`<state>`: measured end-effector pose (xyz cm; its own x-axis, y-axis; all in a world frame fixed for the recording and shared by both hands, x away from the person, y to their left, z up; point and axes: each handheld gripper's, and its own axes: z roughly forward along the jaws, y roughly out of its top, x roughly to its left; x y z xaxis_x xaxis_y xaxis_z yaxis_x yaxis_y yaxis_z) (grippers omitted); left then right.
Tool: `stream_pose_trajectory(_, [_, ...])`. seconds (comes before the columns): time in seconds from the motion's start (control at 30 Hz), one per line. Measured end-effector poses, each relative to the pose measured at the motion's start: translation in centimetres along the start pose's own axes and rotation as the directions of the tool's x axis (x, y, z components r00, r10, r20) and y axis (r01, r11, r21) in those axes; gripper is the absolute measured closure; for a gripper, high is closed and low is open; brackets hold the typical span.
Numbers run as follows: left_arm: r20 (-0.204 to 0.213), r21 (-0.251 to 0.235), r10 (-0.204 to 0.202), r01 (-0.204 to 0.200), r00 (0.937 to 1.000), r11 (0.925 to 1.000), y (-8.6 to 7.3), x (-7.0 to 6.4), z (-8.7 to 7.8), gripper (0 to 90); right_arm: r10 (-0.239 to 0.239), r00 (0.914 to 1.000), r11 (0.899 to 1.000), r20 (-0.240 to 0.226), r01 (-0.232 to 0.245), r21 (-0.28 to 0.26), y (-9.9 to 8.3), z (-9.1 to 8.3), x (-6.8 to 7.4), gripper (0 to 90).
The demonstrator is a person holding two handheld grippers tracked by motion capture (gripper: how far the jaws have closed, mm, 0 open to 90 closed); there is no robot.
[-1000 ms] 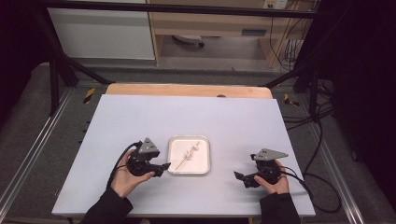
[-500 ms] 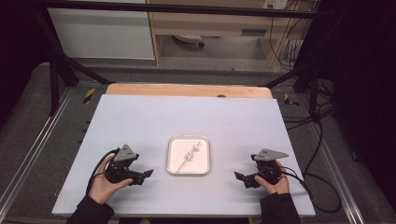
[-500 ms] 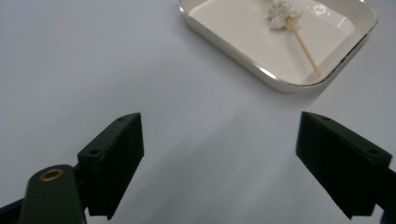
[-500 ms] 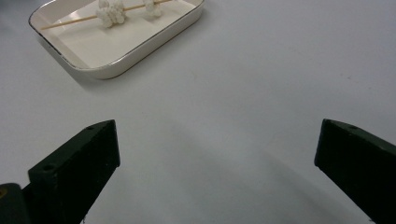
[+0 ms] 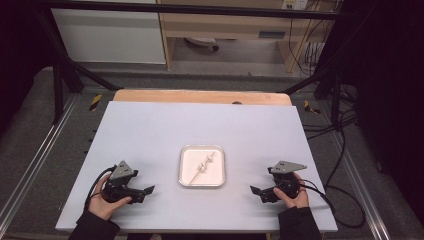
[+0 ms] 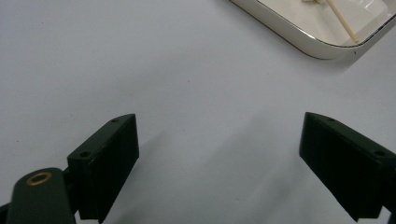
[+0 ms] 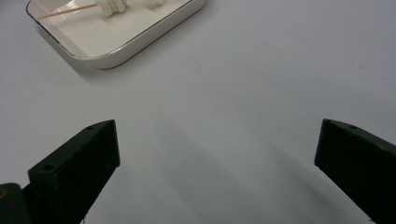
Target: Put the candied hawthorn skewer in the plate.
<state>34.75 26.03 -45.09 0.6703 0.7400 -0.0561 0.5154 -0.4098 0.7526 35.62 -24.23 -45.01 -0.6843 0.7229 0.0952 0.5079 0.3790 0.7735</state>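
White tray (image 5: pixel 187 175) sits on the pale counter (image 5: pixel 200 125), near the person's edge, roughly midway between the two sets of tongs. Landmark for everything below.

In the tray: a thin wooden skewer (image 5: pixel 201 169) lying diagonally, with small white lumps (image 5: pixel 206 163) on it toward its far end. Skewer and lumps rest on the tray floor, inside the rim. What the lumps are, cannot tell.

Left tongs (image 5: pixel 142 191): left of the tray, clear of it, resting low on the counter in the person's left hand (image 5: pixel 107 202). Tips point toward the tray. In the left gripper view the two black jaws stand wide apart with bare counter between them; nothing gripped. The tray's near corner (image 6: pixel 317 44) shows at upper right of that view, skewer end (image 6: pixel 343 25) just inside it.

Right tongs (image 5: pixel 259 192): right of the tray, also clear of it, held by the right hand (image 5: pixel 292 196). Tips face the tray. Right gripper view: jaws spread wide, bare counter in the gap, nothing held. Tray (image 7: pixel 140 39) at upper left there, skewer (image 7: pixel 65 11) and white lumps (image 7: pixel 114 5) inside.

Both tongs sit about level with the tray's near edge.
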Motion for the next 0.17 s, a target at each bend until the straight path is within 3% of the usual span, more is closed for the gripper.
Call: stream_pose_trajectory(0.17, [0.004, -0.004, 0.004, -0.004, 1.0000, 1.0000, 0.03, -0.05, -0.05, 11.9, 0.000, 1.0000, 1.000, 0.000, 0.000, 0.003, -0.07, 0.07, -0.05, 0.7])
